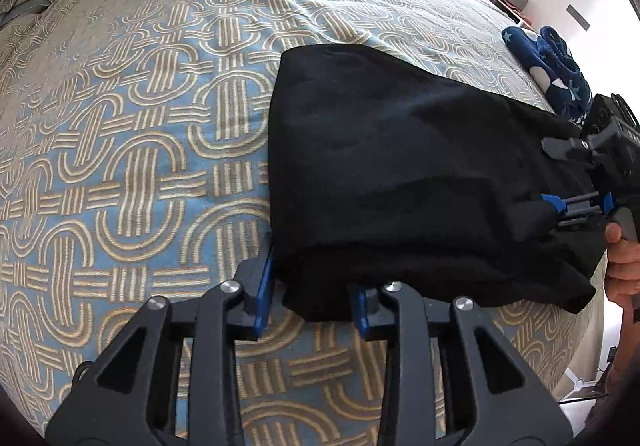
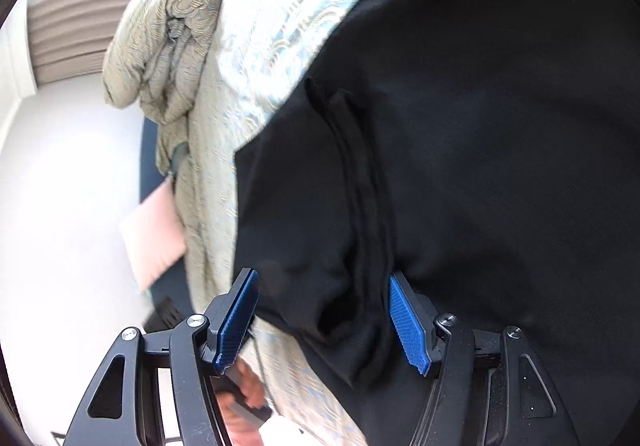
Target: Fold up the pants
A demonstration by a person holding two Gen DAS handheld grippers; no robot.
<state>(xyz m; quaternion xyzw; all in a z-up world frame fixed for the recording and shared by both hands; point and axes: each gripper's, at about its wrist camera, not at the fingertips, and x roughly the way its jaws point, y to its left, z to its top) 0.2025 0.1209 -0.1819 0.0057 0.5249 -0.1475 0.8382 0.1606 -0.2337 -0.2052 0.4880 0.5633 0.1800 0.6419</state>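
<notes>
Pants lie folded on the bed, both grippers at the near hem

The pants, black and already doubled into a compact block, rest on the patterned bedspread. Our left gripper has its fingers spread, with the nearest corner of the cloth sitting between the blue pads, not pinched. Our right gripper also stands open, a bunched edge of fabric lying between its fingers. We judge the fold is late in the task: either a last fold is about to be taken or the cloth has just been let go. A further fold would call for both pairs of fingers to close on the edge together and carry it away from us over the block, keeping the layers aligned.

The left wrist view alone shows the whole block, the right gripper held by a hand, and blue star-printed cloth beyond the fingers. The right wrist view alone shows a seam ridge running ahead of its fingers and a bunched quilt
</notes>
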